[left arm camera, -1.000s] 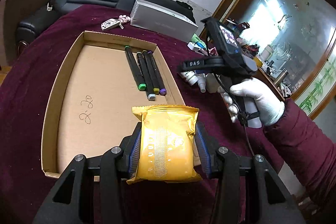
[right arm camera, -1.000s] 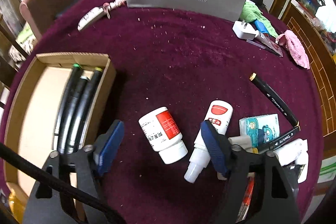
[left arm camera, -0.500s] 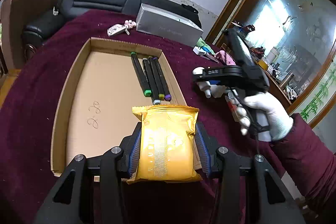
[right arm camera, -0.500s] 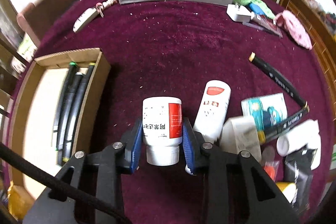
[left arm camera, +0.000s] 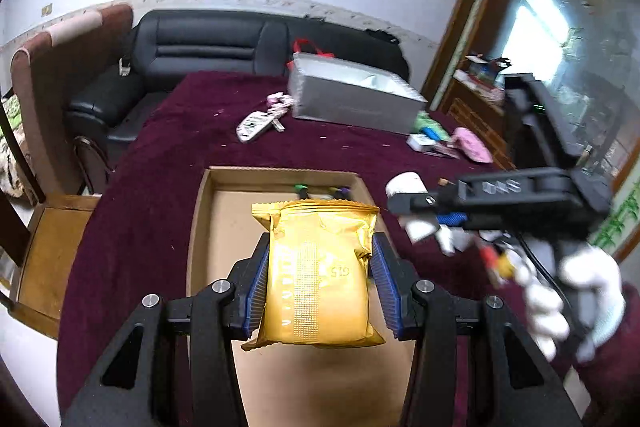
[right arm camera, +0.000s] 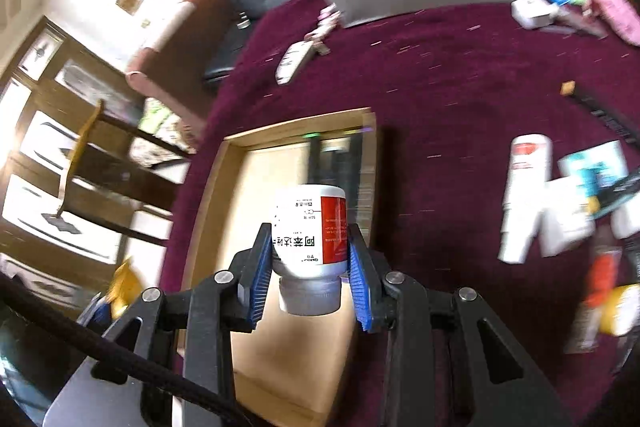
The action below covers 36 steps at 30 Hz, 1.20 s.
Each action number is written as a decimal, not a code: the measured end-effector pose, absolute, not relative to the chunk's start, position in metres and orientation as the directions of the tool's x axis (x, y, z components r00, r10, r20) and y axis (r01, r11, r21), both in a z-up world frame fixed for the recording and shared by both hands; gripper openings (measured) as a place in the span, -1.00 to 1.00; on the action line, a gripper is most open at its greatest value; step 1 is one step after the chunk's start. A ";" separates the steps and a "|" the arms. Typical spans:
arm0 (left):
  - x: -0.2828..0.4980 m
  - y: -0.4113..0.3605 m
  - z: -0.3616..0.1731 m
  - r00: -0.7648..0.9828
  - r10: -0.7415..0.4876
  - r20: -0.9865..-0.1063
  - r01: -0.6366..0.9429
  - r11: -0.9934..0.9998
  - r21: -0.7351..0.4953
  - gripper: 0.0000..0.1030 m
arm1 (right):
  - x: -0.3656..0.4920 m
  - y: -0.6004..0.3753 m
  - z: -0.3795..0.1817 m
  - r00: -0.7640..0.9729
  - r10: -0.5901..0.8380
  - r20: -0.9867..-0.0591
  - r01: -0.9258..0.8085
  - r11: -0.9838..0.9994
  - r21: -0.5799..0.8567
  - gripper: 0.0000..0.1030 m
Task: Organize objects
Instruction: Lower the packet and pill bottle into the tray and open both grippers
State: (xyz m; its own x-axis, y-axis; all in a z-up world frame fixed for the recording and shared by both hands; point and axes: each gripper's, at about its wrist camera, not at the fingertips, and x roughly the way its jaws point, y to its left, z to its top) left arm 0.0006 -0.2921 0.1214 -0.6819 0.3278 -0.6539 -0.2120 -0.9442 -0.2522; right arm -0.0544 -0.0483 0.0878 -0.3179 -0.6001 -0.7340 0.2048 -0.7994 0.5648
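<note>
Left hand-held gripper (left arm camera: 318,279) clamps the gold packet (left arm camera: 318,267) above the cardboard tray (left arm camera: 204,227). Right hand-held gripper (right arm camera: 308,267) pinches the white pill bottle (right arm camera: 308,227) — cap toward six o'clock — above that tray, markers (right arm camera: 336,163) at twelve.

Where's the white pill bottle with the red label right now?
In the right wrist view, the pill bottle is clamped in the right gripper, cap toward the camera, over the cardboard tray.
</note>
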 end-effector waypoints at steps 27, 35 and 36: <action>-0.114 -0.327 0.029 -0.569 0.295 -0.768 -0.039 -0.942 -0.332 -0.16 | -0.141 -0.138 0.012 -0.254 -0.556 -0.791 0.053 -0.825 0.562 -0.37; -0.115 -0.331 0.027 -0.553 0.333 -0.763 -0.039 -0.926 -0.376 -0.13 | -0.140 -0.137 0.014 -0.265 -0.538 -0.800 0.052 -0.837 0.545 -0.36; -0.114 -0.331 0.027 -0.551 0.336 -0.764 -0.040 -0.925 -0.378 -0.13 | -0.140 -0.137 0.014 -0.267 -0.536 -0.801 0.049 -0.837 0.544 -0.35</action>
